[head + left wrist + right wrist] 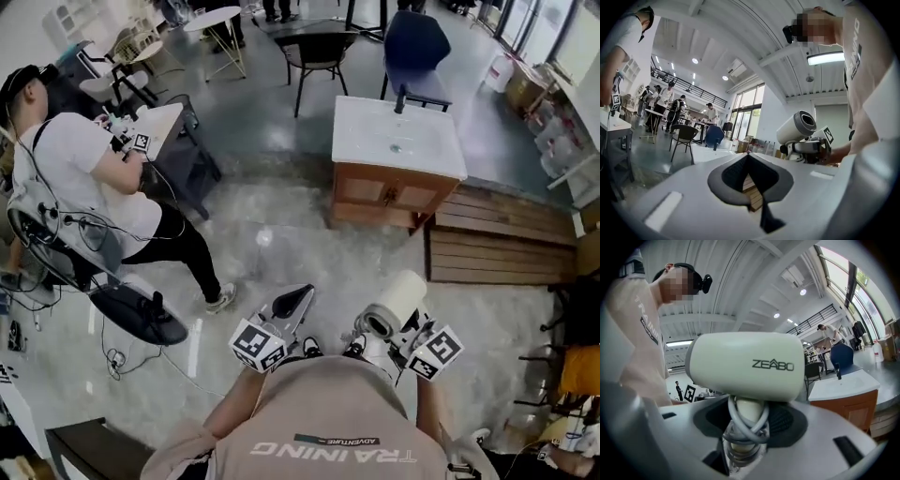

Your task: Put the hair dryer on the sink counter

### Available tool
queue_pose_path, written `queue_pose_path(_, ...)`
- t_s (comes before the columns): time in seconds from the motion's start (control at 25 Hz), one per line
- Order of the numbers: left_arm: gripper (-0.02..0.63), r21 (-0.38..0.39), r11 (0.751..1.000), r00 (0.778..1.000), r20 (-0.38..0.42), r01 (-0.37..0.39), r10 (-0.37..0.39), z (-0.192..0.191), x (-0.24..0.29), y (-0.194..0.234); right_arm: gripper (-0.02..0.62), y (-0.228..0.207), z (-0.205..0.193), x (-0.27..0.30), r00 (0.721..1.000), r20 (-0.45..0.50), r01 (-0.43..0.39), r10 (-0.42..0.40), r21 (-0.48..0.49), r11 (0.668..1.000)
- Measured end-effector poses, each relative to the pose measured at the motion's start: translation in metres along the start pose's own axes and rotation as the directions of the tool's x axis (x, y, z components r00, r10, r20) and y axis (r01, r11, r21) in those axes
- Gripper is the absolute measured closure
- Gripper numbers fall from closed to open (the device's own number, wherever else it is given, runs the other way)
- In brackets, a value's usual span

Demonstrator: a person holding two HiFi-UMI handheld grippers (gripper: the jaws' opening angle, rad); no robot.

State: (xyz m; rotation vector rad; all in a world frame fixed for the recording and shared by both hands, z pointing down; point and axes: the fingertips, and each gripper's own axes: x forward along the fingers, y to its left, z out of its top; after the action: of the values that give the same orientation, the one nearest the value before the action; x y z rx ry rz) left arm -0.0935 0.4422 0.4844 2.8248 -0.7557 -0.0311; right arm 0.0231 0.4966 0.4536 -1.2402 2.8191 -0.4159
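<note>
**Dryer clamped in right gripper, not yet at the sink**

Right gripper (744, 425): jaws clenched on the handle of the hair dryer (745, 364). Grey cord (740, 434) is looped round the handle just above the jaws. The cream barrel sits crosswise over the jaws, with ZEABO print on its side.

Left gripper (748, 159): jaws closed tip to tip, nothing between them. Only wood planks show through the gap in the pad recess.

In the head view both grippers are close in front of the person's chest. The left gripper (298, 298) and the right gripper (373, 339) are side by side, each with its marker cube nearest the body. The hair dryer (394, 302) is held in the air over the marbled floor (309, 244), with the barrel's open end facing up toward the camera.

The sink counter (367, 127) is well ahead, apart from the dryer. It has a white top with a dark faucet (401, 98) at the back edge, on a wooden cabinet (386, 195). A wooden platform (497, 248) lies right of it.

A second person (80, 169) in a white shirt stands at a small table, far left. A black chair (314, 49) and a blue chair (417, 47) stand beyond the sink.
</note>
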Motion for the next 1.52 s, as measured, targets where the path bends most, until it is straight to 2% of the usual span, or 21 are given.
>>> queue_pose_path(0.2, 0.601, -0.016, 1.000, 1.000, -0.007, 0.025, -0.025, -0.013, -0.004, 0.021, 0.380, 0.001, -0.010, 0.018, 1.000, -0.003, 0.022, -0.022, -0.001, 1.000)
queue_pose_path(0.48, 0.601, -0.008, 0.999, 0.999, 0.012, 0.044, -0.044, -0.007, -0.001, 0.042, 0.380, 0.008, -0.015, 0.031, 1.000, 0.004, 0.027, -0.027, -0.003, 1.000)
queue_pose_path(0.64, 0.601, -0.015, 0.999, 0.999, 0.029, 0.033, -0.032, -0.005, 0.003, 0.036, 0.380, 0.004, -0.020, 0.024, 1.000, -0.016, 0.017, -0.016, 0.013, 1.000)
queue_pose_path(0.8, 0.601, -0.020, 1.000, 1.000, -0.013, 0.007, -0.007, -0.012, 0.013, 0.035, 0.380, -0.007, -0.018, 0.023, 1.000, -0.006, 0.002, -0.001, 0.013, 1.000)
queue_pose_path(0.92, 0.601, -0.022, 1.000, 1.000, -0.018, -0.006, 0.005, -0.008, 0.012, 0.018, 0.380, -0.009, -0.021, 0.018, 1.000, -0.004, -0.022, 0.022, 0.026, 0.999)
queue_pose_path(1.08, 0.601, -0.029, 0.999, 0.999, -0.023, -0.042, 0.041, -0.010, 0.012, 0.004, 0.380, -0.017, -0.020, 0.018, 0.999, -0.001, -0.052, 0.052, -0.009, 0.999)
queue_pose_path(1.2, 0.601, -0.034, 0.999, 0.999, -0.047, -0.025, 0.023, -0.020, 0.008, 0.003, 0.380, -0.022, -0.025, 0.027, 0.999, 0.006, -0.045, 0.045, 0.011, 0.999)
queue_pose_path(1.32, 0.601, -0.013, 1.000, 0.999, -0.043, 0.010, -0.011, -0.016, 0.005, 0.020, 0.380, -0.019, -0.026, 0.043, 1.000, 0.012, -0.026, 0.026, 0.028, 0.999)
queue_pose_path(1.52, 0.601, 0.014, 0.999, 0.998, -0.020, 0.051, -0.051, 0.020, -0.015, 0.068, 0.380, -0.005, -0.017, 0.088, 0.999, 0.030, 0.014, -0.016, 0.072, 0.997)
